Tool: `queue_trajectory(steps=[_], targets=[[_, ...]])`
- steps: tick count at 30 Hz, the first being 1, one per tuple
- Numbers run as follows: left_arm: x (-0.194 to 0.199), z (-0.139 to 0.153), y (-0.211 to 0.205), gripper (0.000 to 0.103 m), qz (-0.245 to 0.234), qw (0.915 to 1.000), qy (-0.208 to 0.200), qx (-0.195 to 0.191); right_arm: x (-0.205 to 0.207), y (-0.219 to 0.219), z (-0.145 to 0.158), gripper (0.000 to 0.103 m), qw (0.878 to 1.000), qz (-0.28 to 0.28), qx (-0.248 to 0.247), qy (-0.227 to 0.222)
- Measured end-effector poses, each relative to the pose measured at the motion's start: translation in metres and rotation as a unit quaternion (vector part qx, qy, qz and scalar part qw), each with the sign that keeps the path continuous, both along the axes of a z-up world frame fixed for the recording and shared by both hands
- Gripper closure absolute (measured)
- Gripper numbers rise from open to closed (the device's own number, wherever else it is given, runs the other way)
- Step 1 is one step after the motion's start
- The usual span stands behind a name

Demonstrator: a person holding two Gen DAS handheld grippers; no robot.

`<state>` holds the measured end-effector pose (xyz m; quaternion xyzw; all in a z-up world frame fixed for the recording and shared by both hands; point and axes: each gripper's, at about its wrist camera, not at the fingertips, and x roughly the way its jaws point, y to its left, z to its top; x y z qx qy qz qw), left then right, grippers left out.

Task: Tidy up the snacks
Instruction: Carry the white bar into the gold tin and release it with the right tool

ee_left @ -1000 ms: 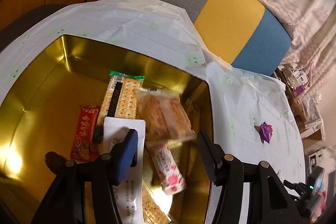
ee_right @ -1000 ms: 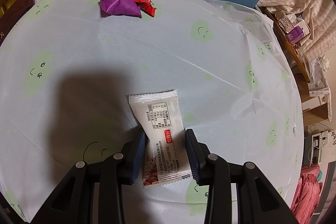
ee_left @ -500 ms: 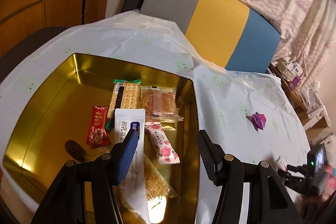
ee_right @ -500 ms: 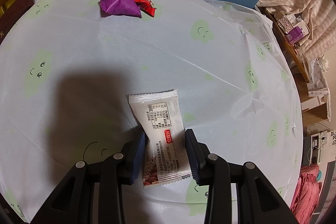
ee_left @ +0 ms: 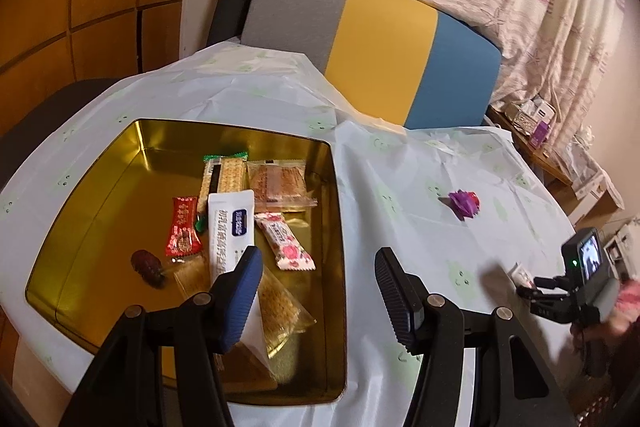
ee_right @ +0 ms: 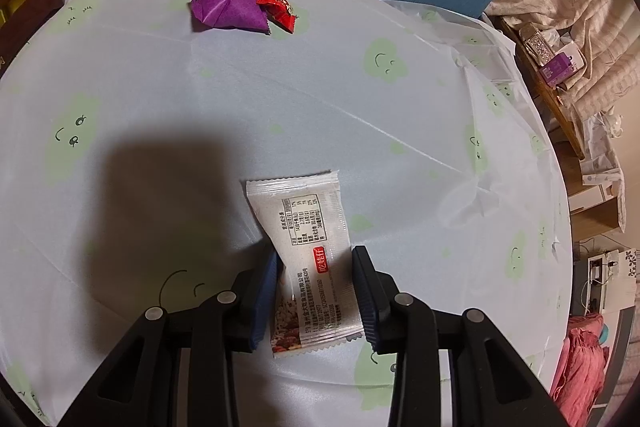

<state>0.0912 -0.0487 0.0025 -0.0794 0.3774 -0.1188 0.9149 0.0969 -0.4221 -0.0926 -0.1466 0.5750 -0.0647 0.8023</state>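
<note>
A gold tin (ee_left: 338, 227) on the left of the table holds several wrapped snacks, among them a white packet (ee_left: 232, 223), a red packet (ee_left: 183, 227) and a rose-print packet (ee_left: 286, 241). My left gripper (ee_left: 316, 291) is open and empty, raised above the tin's right rim. My right gripper (ee_right: 314, 291) has its jaws around a white snack packet (ee_right: 308, 247) lying on the tablecloth, both pads at its sides. A purple packet (ee_right: 224, 7) and a red candy (ee_right: 278, 7) lie farther back; they also show in the left wrist view (ee_left: 464, 203).
A round table with a pale cloth (ee_right: 360, 131) printed with green faces. A grey, yellow and blue chair back (ee_left: 380, 51) stands behind it. A wooden shelf with small boxes (ee_right: 556, 67) and curtains are to the right.
My left gripper has risen and pulled back from inside the tin, leaving the snacks in it. My right gripper has stayed still around the white packet.
</note>
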Motion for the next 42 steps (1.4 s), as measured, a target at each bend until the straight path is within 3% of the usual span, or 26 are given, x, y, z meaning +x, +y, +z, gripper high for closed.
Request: queue_trajectory(steps=[7, 12, 16, 22, 25, 29, 35, 42], targets=[[-0.018, 0.001, -0.009, 0.044, -0.031, 0.9995, -0.009, 0.008, 0.001, 0.001, 0.0, 0.066, 1.0, -0.003, -0.001, 0.0], [-0.031, -0.006, -0.024, 0.044, -0.081, 0.9966, -0.009, 0.005, 0.001, 0.001, 0.0, 0.066, 1.0, -0.005, 0.001, 0.0], [-0.045, -0.022, -0.047, 0.044, -0.142, 0.9898, -0.003, 0.008, 0.002, -0.002, 0.001, 0.067, 1.0, -0.007, 0.004, 0.0], [-0.067, -0.053, -0.086, 0.044, -0.236, 0.9706, 0.008, 0.043, 0.007, -0.012, 0.003, 0.067, 0.999, -0.027, 0.029, 0.005], [-0.073, -0.071, -0.096, 0.044, -0.257, 0.9641, 0.018, 0.065, 0.011, -0.019, 0.003, 0.068, 0.998, -0.046, 0.049, 0.013], [-0.074, -0.085, -0.098, 0.044, -0.262, 0.9621, 0.03, 0.069, 0.017, -0.017, 0.013, 0.068, 0.994, -0.051, 0.094, 0.016], [-0.075, -0.092, -0.089, 0.044, -0.262, 0.9632, 0.024, 0.056, 0.036, 0.05, 0.054, 0.068, 0.986, 0.032, 0.163, -0.014], [-0.075, -0.095, -0.083, 0.044, -0.266, 0.9632, 0.01, 0.039, 0.061, 0.167, 0.093, 0.068, 0.956, 0.163, 0.245, -0.018]])
